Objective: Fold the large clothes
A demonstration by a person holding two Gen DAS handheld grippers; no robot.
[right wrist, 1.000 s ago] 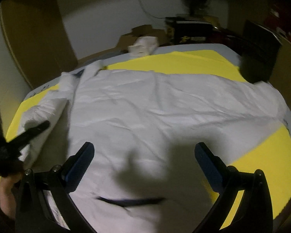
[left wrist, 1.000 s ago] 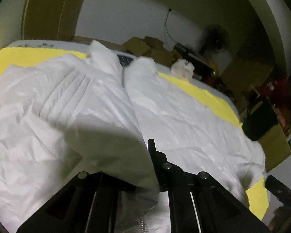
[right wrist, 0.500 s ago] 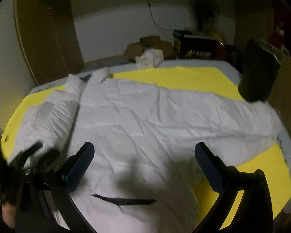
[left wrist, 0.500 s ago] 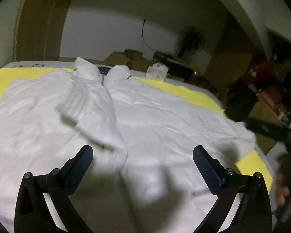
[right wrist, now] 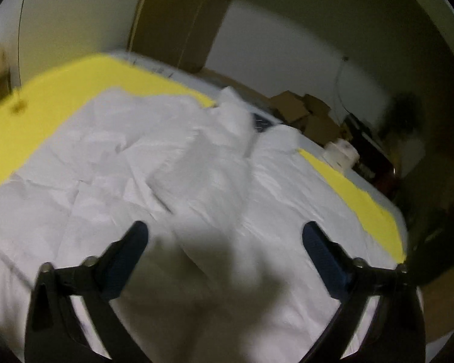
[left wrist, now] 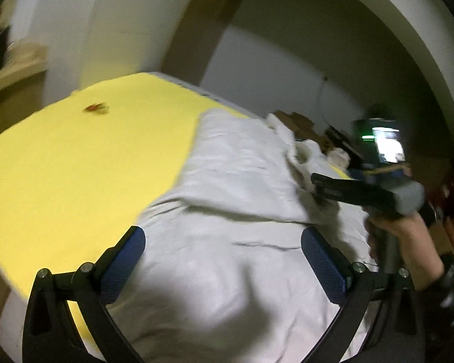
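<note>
Garment: a large white jacket (right wrist: 172, 181) lies spread and creased on the yellow cover (left wrist: 84, 163) of the table (right wrist: 387, 202), taking up most of the middle and near side.
Collar: the collar (right wrist: 236, 118) sits at the far end, with a dark patch (right wrist: 261, 122) showing in the opening between its two sides.
Sleeve: a ribbed, padded sleeve (right wrist: 205, 163) lies folded across the body, running from near the collar toward the near edge.
Left gripper: the left gripper (left wrist: 224, 254) hangs over the near part of the jacket, jaws wide apart, nothing between them but the cloth below; they do not press on it.
Right gripper: the right gripper (right wrist: 224, 248) points down at the folded sleeve, its jaws closing yet well apart, with no cloth pinched between the blue pads (right wrist: 320, 257).
Hand: in the left wrist view a hand (left wrist: 399, 236) holds the right gripper's handle at the right edge, above the jacket.
Cover: bare yellow shows to the left of the jacket, and a small reddish thing (left wrist: 95, 108), too blurred to name, lies on it.
Background: cardboard boxes (right wrist: 302, 112) are stacked beyond the far edge of the table, against the wall.
</note>
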